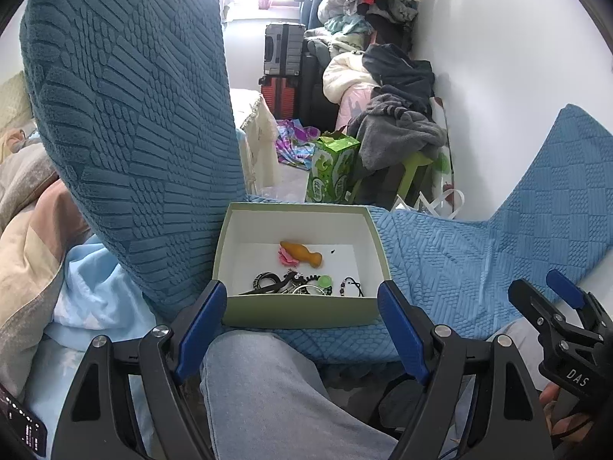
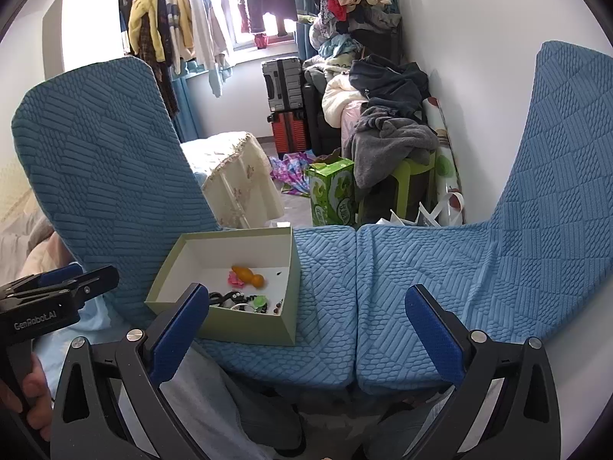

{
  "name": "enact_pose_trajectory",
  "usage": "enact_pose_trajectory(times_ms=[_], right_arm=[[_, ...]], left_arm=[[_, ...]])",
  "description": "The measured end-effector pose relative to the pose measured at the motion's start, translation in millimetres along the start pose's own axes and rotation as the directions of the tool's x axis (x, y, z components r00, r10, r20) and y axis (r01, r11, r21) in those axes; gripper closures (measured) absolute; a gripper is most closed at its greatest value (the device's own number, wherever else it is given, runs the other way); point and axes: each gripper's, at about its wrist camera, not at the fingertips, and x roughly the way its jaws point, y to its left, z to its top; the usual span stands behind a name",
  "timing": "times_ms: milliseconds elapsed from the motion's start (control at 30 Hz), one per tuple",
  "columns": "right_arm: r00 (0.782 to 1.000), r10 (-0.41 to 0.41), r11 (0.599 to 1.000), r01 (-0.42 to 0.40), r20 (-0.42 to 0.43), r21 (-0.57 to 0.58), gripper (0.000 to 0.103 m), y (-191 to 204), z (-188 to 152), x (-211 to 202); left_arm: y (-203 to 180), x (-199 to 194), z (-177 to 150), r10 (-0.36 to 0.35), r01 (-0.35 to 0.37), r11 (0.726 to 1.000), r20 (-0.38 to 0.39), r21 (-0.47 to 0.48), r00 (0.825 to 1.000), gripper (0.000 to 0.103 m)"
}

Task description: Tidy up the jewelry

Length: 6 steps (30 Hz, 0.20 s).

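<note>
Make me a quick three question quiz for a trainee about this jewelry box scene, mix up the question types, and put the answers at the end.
1. True or false: the left gripper holds a bracelet.
2. Multiple choice: the orange bottle-shaped piece lies A) on the blue cushion, B) inside the pale green box, C) on the person's knee.
3. Short answer: at which end of the box is the tangle of dark jewelry, the near end or the far end, seen from the left wrist?

Key
1. False: its jaws are open and empty, short of the box.
2. B.
3. The near end, by the wall closest to the grippers; the right gripper is open too.
</note>
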Motion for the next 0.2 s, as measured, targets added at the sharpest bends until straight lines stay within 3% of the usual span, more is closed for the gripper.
enact_pose_trajectory(times_ms=[200], right_arm=[[1.0,-0.002,1.0,0.002,-0.003,-0.004,0.0,-0.5,-0.1,0.1]], left_arm=[[-0.7,2.5,-2.1,-0.004,0.004,1.0,-0.007,-0.001,1.0,0.022]])
